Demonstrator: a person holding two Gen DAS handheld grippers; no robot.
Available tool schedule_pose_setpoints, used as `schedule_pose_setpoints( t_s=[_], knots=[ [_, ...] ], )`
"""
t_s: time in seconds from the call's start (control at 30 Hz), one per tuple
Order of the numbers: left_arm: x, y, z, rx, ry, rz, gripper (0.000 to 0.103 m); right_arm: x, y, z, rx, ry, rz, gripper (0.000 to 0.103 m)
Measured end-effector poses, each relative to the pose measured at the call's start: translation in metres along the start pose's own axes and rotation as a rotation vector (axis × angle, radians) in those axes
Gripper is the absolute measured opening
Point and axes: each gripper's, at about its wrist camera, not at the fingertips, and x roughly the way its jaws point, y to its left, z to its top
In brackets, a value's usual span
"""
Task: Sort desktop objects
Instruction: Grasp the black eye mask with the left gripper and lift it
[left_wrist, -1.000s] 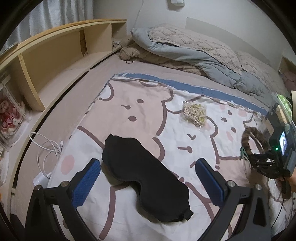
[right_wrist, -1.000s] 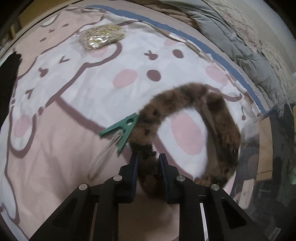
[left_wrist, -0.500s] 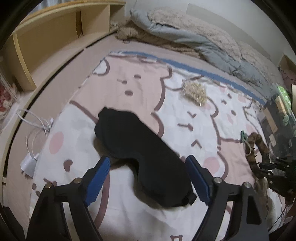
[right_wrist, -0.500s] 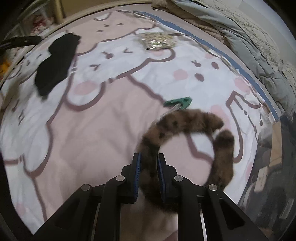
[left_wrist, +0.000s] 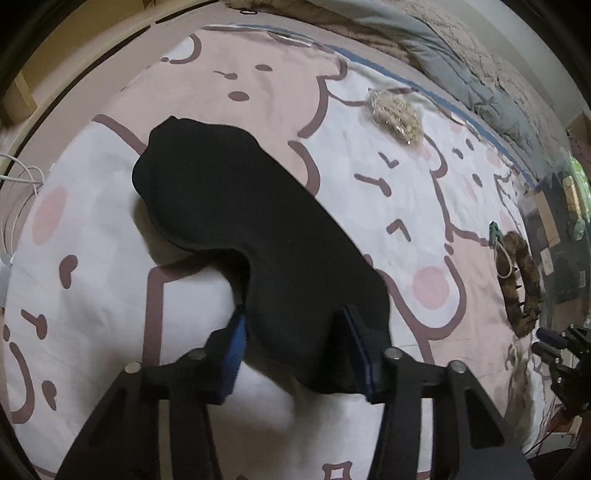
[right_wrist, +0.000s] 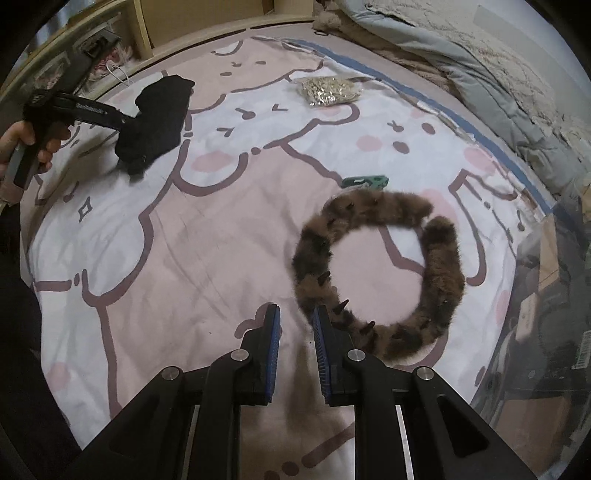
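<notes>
We see our left gripper (left_wrist: 295, 354) closed partway around the near end of the black sleep mask (left_wrist: 240, 225), a blue pad on each side of the fabric; whether both pads press it firmly we cannot tell, though in the right wrist view the mask (right_wrist: 155, 118) hangs raised off the sheet from the gripper (right_wrist: 122, 122). Our right gripper (right_wrist: 295, 343) stands slightly open and holds nothing, its right finger just beside the furry leopard-print headband (right_wrist: 380, 269), which lies flat on the pink cartoon bedsheet (right_wrist: 221, 240) as an almost closed ring. A green clip (right_wrist: 365, 181) lies just beyond the headband, and a clear bag of small pale pieces (right_wrist: 328, 90) sits farther up the sheet, near the grey quilt (right_wrist: 480, 74). White lettering runs along the left tool's black body, too blurred for us to read.
</notes>
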Motion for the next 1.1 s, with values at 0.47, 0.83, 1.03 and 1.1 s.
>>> schedule_pose_setpoints(
  t_s=[0.47,0.83,1.03,1.1],
  knots=[
    [-0.032,-0.011,-0.001,0.102,-0.086,-0.078,0.017,-0.021,-0.002,0.004,0.024,-0.068,0.005,0.019],
    [-0.079,-0.07,-0.023,0.328,-0.093,-0.245,0.013,-0.041,-0.021,0.007,0.135,-0.117,-0.014,0.019],
    [-0.096,-0.104,-0.048,0.481,-0.021,-0.369,0.013,-0.042,-0.025,0.004,0.132,-0.104,-0.028,0.018],
    [-0.095,-0.111,-0.056,0.541,-0.015,-0.331,0.013,-0.04,-0.024,0.003,0.125,-0.093,-0.026,0.018]
  ],
)
